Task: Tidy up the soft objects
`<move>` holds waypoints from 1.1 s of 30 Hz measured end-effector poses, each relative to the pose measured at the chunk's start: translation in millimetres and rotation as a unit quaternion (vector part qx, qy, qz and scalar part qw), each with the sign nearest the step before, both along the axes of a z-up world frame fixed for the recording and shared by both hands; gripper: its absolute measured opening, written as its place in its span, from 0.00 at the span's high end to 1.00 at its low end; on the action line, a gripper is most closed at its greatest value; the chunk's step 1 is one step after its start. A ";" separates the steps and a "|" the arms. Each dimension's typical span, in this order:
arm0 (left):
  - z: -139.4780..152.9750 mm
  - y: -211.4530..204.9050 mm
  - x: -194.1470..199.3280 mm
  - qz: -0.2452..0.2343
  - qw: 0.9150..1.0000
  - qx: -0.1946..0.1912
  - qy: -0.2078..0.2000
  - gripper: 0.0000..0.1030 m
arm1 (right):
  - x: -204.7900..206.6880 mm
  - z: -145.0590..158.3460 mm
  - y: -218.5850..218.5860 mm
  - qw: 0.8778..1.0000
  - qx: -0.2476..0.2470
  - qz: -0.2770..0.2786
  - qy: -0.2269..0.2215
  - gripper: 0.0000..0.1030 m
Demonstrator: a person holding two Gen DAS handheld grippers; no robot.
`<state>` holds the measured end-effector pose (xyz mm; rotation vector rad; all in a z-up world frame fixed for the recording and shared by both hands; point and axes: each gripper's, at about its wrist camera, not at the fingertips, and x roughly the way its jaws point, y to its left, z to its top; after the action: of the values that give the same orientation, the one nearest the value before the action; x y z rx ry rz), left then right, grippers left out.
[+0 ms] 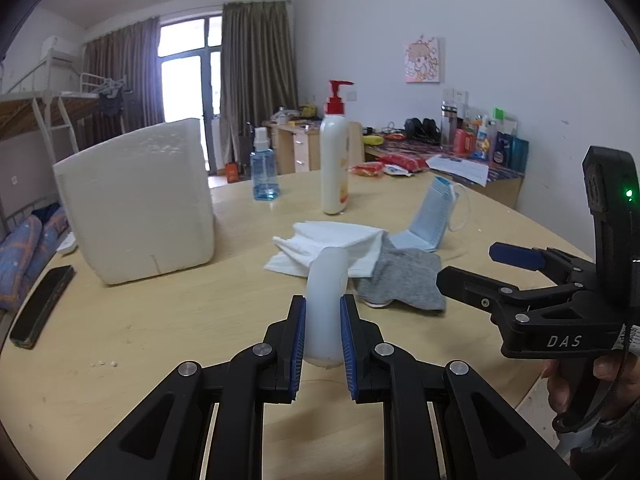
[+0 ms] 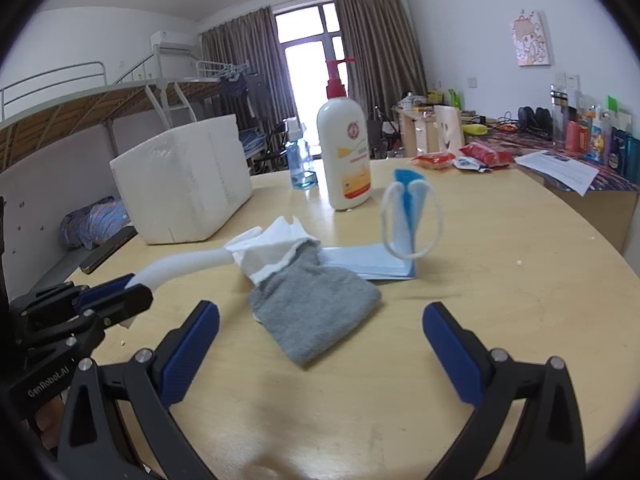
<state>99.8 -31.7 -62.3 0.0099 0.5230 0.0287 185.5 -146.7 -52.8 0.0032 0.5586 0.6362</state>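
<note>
My left gripper is shut on a white curved foam tube, held just above the round wooden table; the tube also shows in the right wrist view, arching toward the cloths. A white cloth lies ahead, partly over a grey sock. A blue face mask stands folded behind them. My right gripper is open and empty, just in front of the grey sock. The right gripper also shows at the right of the left wrist view.
A white foam box stands at the left. A lotion pump bottle and a blue spray bottle stand behind the cloths. A black phone lies near the left edge. Snack packets lie at the far side.
</note>
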 end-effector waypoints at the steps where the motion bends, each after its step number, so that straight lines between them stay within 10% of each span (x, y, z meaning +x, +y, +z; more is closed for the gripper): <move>1: 0.4 2.3 -1.1 0.003 1.000 0.000 -0.002 0.82 | 0.0 -0.1 2.2 1.000 -0.003 0.000 0.000 0.00; 22: -2.9 33.1 -16.6 0.031 0.999 -0.028 -0.012 0.82 | 14.7 -5.0 31.6 0.998 -0.058 0.006 0.039 0.02; 33: -4.2 34.6 -16.7 0.022 0.999 -0.042 -0.017 0.82 | 21.5 -14.8 38.7 0.992 -0.108 0.001 0.071 0.46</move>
<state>83.1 2.9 -66.5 -0.0836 0.4910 0.0499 207.0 -108.1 -67.7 -0.1572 0.7631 0.5767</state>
